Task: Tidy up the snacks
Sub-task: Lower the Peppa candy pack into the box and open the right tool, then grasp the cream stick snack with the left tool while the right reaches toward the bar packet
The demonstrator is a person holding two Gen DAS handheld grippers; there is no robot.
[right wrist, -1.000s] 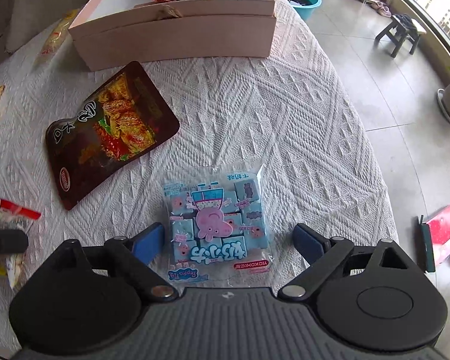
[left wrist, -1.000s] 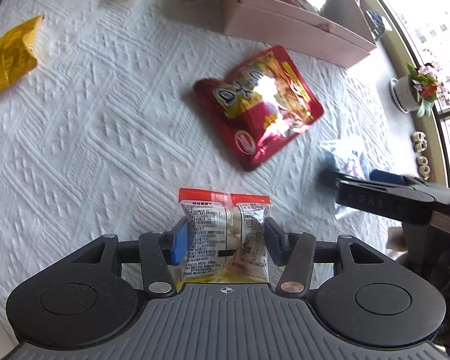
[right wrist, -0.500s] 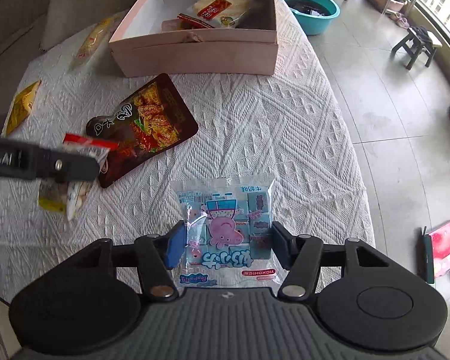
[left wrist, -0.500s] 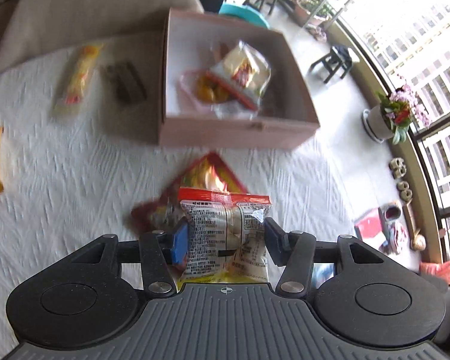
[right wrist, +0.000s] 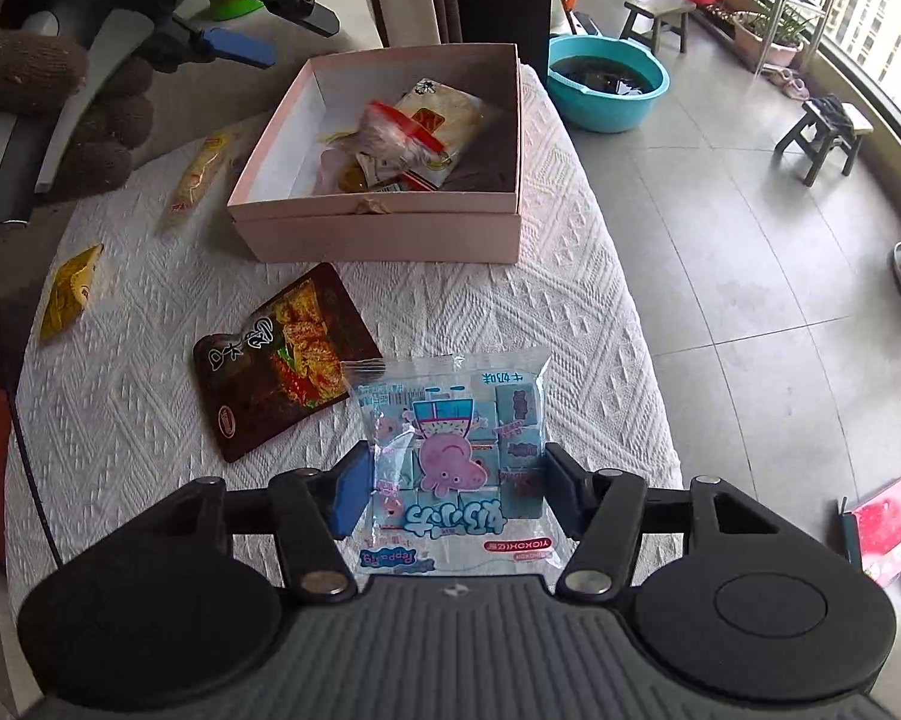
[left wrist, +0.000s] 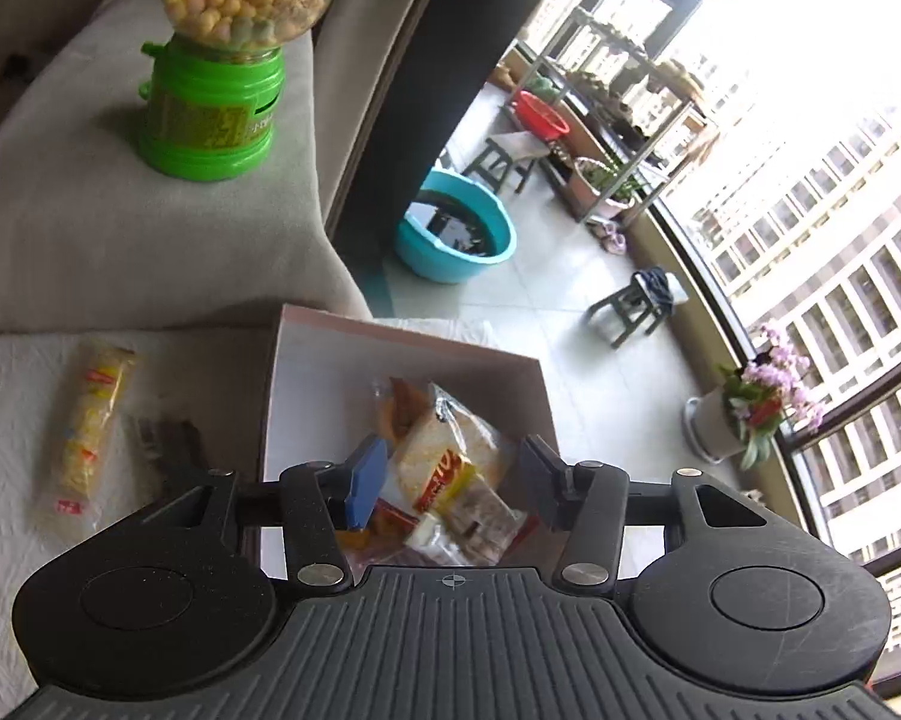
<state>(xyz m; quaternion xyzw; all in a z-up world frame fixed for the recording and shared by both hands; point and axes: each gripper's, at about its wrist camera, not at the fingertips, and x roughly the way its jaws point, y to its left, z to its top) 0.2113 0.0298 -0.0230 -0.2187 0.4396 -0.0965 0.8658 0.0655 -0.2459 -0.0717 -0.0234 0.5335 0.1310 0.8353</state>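
Risk 1: the right gripper (right wrist: pixel 453 489) grips the clear blue pig-print bag of wrapped candies (right wrist: pixel 450 450) by its lower sides only; the film is slick and crinkled. Judgement: a fast swing toward the pale pink cardboard box (right wrist: pixel 384 234) may let the bag slip out, or its floppy top may catch the near wall.

Risk 2: the left gripper (left wrist: pixel 450 483) hangs over the box with jaws spread and nothing between them. In the right wrist view it sits above the box's far-left corner. Judgement: both tools converging on one opening could collide.

Risk 3: the box contents are heaped toward its near-centre. Judgement: a bag dropped on the heap may slide toward the rim.

Bag condition: upright in the jaws, print upside down to the camera, square blue candies visible inside, held above the white quilted tablecloth (right wrist: pixel 150 396), well short of the box.

Still on the cloth: dark red glossy snack pouch (right wrist: pixel 282 354), yellow foil packet (right wrist: pixel 69 291), long clear yellow-print sleeve (right wrist: pixel 201 171).
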